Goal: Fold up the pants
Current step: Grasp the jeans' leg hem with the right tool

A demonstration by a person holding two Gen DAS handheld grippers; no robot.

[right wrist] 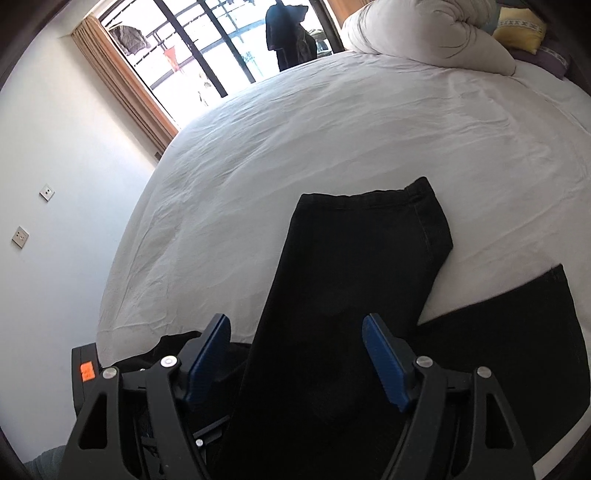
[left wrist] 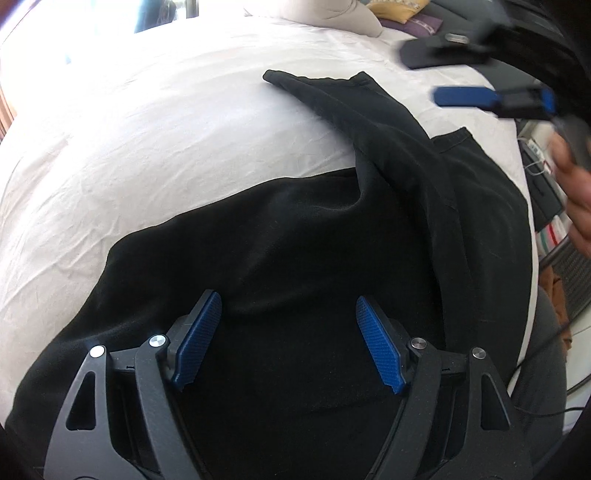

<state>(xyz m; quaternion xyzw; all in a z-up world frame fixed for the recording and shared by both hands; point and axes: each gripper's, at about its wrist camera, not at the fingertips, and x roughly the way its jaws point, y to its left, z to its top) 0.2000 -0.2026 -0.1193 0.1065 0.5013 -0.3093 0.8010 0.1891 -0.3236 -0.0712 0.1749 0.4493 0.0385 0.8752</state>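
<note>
Black pants (left wrist: 314, 240) lie spread on the white bed sheet (left wrist: 147, 147). One leg runs away to a hem at the far middle and the other ends at the right. My left gripper (left wrist: 288, 306) hovers open over the wide upper part of the pants, with nothing between its blue pads. In the right wrist view, the right gripper (right wrist: 295, 325) stands open over a pant leg (right wrist: 351, 277) that crosses the sheet (right wrist: 295, 147), and the second leg (right wrist: 517, 332) lies to the right. The right gripper (left wrist: 424, 75) also shows blurred at the top right of the left wrist view, held by a hand (left wrist: 576, 184).
A rolled white duvet (right wrist: 424, 37) and a yellow cushion (right wrist: 517, 26) sit at the head of the bed. A window (right wrist: 207, 55) and a white wall lie beyond the bed's far edge. A black box with an orange label (right wrist: 86, 371) is at the lower left.
</note>
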